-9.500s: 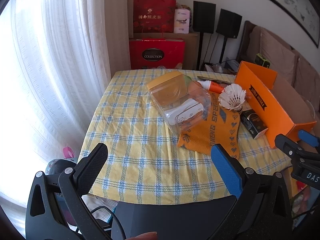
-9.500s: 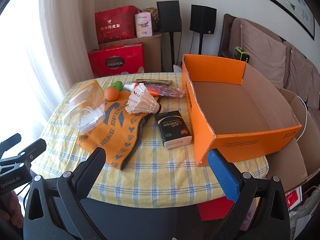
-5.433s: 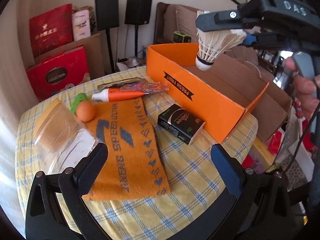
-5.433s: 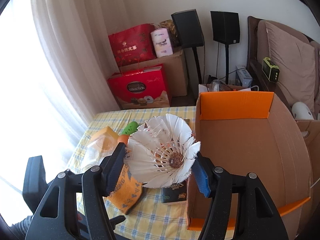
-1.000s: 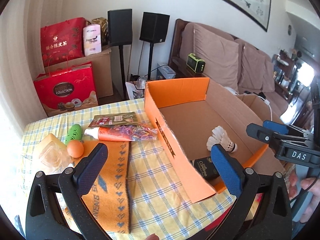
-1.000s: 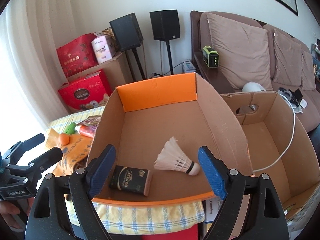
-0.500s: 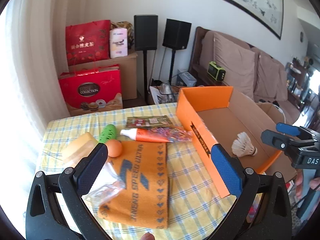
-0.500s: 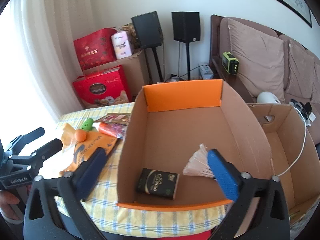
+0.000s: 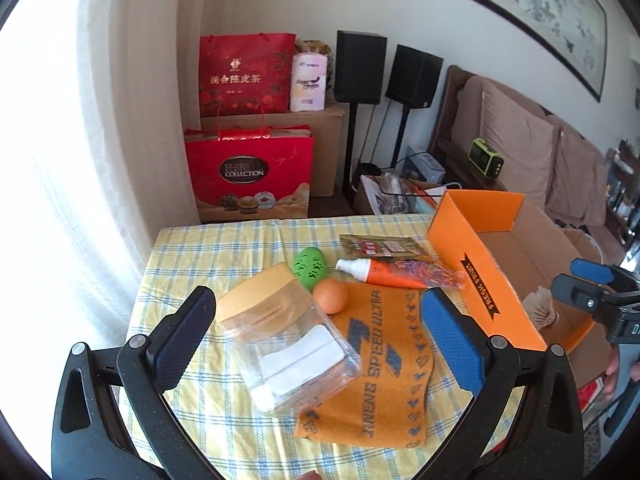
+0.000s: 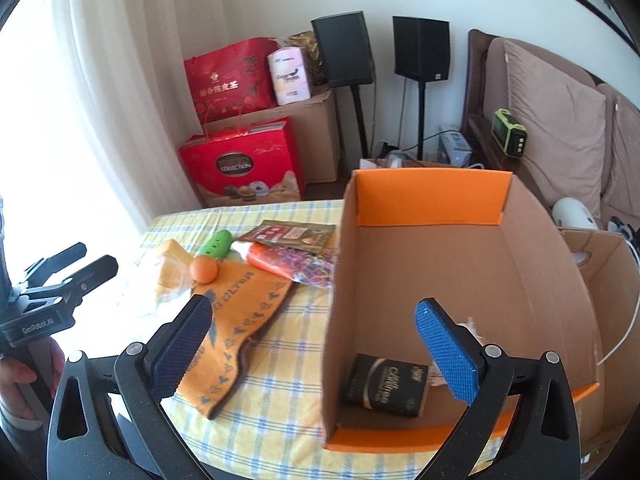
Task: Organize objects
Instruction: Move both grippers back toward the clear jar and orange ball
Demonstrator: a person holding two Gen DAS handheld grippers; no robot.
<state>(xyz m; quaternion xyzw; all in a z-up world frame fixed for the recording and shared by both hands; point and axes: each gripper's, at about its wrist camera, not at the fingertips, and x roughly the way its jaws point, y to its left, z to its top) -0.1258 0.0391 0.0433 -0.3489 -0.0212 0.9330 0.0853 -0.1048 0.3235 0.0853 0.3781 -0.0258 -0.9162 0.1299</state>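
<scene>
Both sets of tongs hang spread and empty above a checked-cloth surface [image 9: 192, 248] midway through a tidy-up: the left tongs [image 9: 316, 332] frame a clear plastic jar [image 9: 288, 344] with an orange lid, lying on its side near the surface's left edge, while the right tongs [image 10: 312, 344] straddle the near wall of the orange cardboard box [image 10: 432, 200] at the surface's right edge.

Two items already lie in the box, a black carton [image 10: 384, 384] and a shuttlecock [image 9: 540, 312]. Still out on the surface are the jar, an orange knitted cloth [image 9: 384, 364] partly beneath it, an orange ball [image 9: 330, 296], a green egg-shaped object [image 9: 309, 267], an orange tube [image 9: 380, 272] beside a bag of coloured bands [image 9: 424, 272], and a flat packet [image 9: 380, 246] toward the far edge.

The jar looks the likeliest next pick; that would call for the left tongs to drop lower and close across its smooth, possibly slippery sides.

Only the right wrist view shows the carton on the box floor, with the shuttlecock mostly hidden behind the blue pad; the left wrist view alone shows the jar clearly, with white contents inside.
</scene>
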